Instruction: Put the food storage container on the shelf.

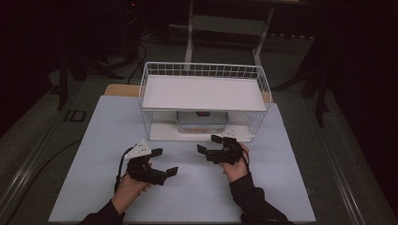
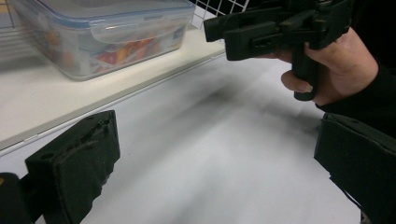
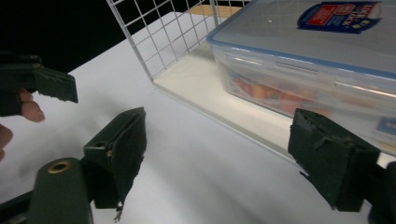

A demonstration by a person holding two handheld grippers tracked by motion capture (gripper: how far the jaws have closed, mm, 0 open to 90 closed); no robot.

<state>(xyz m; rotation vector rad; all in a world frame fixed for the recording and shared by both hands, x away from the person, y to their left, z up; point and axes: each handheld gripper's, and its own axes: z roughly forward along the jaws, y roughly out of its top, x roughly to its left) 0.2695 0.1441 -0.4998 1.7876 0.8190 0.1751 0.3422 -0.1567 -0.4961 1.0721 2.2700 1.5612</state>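
Note:
A clear lidded food box (image 1: 202,119) with a blue rim sits on the bottom board of a white wire rack (image 1: 204,70). My right gripper (image 1: 208,144) stands open just in front of the rack's front edge, with nothing between its jaws. In the right gripper view the box (image 3: 317,51) lies beyond the open right gripper (image 3: 224,154), apart from it. My left gripper (image 1: 165,161) is open over the bare table, nearer the person. In the left gripper view the box (image 2: 102,32) is at the upper left, past the empty left gripper (image 2: 219,158).
The rack has a flat white upper shelf (image 1: 204,93) covering the box from above and wire side walls (image 3: 163,37). A pale table top (image 1: 108,140) spreads around both hands. A hand (image 2: 341,60) holds the right gripper at the upper right of the left gripper view. Dark floor surrounds the table.

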